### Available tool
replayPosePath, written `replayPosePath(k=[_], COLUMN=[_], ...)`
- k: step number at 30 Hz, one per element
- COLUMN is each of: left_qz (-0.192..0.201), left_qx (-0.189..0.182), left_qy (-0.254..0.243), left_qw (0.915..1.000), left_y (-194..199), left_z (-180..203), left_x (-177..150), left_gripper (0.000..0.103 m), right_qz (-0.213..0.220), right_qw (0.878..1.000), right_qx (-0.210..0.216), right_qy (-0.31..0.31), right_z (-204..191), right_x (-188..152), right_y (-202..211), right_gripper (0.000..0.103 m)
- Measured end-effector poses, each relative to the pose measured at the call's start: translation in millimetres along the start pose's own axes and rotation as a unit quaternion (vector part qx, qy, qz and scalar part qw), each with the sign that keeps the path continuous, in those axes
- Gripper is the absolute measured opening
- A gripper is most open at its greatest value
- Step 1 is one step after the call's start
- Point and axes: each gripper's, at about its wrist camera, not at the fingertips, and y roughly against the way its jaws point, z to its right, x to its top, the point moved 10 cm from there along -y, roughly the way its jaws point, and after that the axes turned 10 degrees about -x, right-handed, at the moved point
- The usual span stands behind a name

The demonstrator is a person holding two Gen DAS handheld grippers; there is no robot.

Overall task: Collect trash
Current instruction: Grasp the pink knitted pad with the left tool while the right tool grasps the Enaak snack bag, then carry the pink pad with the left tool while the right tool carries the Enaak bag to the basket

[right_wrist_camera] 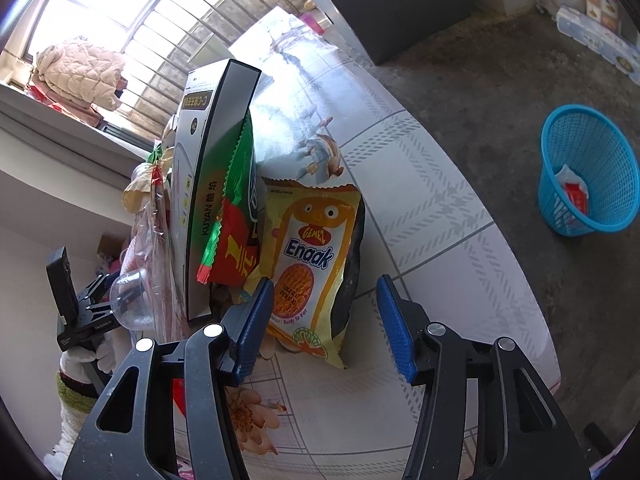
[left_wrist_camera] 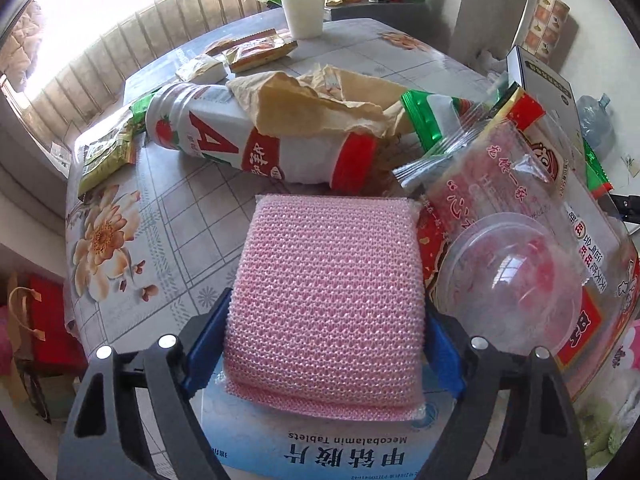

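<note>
The tabletop (left_wrist_camera: 172, 216), covered in a grey check cloth with printed flowers, carries a spread of litter. On the bare floor to the right, well apart from the tabletop, stands a blue mesh basket (right_wrist_camera: 588, 168) with a red-and-white wrapper lying inside it.

In the left wrist view a white and red bottle (left_wrist_camera: 256, 136) lies on its side across the middle, with a crumpled brown paper bag (left_wrist_camera: 304, 104) draped over its far side. A white paper cup (left_wrist_camera: 303, 12) stands upright at the far edge. To the right lies a clear printed plastic bag (left_wrist_camera: 500, 168), and a clear plastic dome lid (left_wrist_camera: 508, 276) rests on it.

The left claw (left_wrist_camera: 324, 340) straddles a pink mesh sponge (left_wrist_camera: 324, 280), which rests on a blue-and-white tablet box (left_wrist_camera: 320, 452); both blue pads sit against the sponge's sides, gripping it.

In the right wrist view a tall grey box (right_wrist_camera: 208, 184) stands upright, a green and red snack packet (right_wrist_camera: 236, 208) leaning on it. Just right of that, a yellow Enaak noodle packet (right_wrist_camera: 316, 264) lies on the tabletop. The right claw (right_wrist_camera: 324, 320) hangs open over the packet's near end, its left pad beside the packet's edge, nothing clamped.
</note>
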Motion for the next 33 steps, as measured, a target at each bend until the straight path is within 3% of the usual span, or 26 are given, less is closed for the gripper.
replayPosePath(k=[6,15,27,33], left_qz=[0.006,0.037,0.095,0.121], left_qx=[0.028,0.038,0.034,0.017], left_qy=[-0.014,0.027,0.093,0.106], left_qw=[0.9995,0.9982,0.9905,0.9869], left_y=[7.7,33.8,84.3,112.6], left_z=[-0.7,-12.8,-15.0,3.2], left_x=[-3.4,-6.8,-6.0,1.7], left_gripper=[0.081,0.08,0.08,0.08], right_qz=[-0.005,-0.013,0.03,0.052], right_qw=[1.0,1.0,0.998,0.996], right_qx=[0.004,0.014,0.024,0.039], right_qy=[-0.012,-0.019,-0.046,-0.06], right_z=[1.3,9.4,42.0,59.8], right_x=[4.5,2.1,2.8,-2.5], right_y=[-5.0,-12.3,17.4,38.1], right_gripper=[0.038,0.006,0.0,0.0])
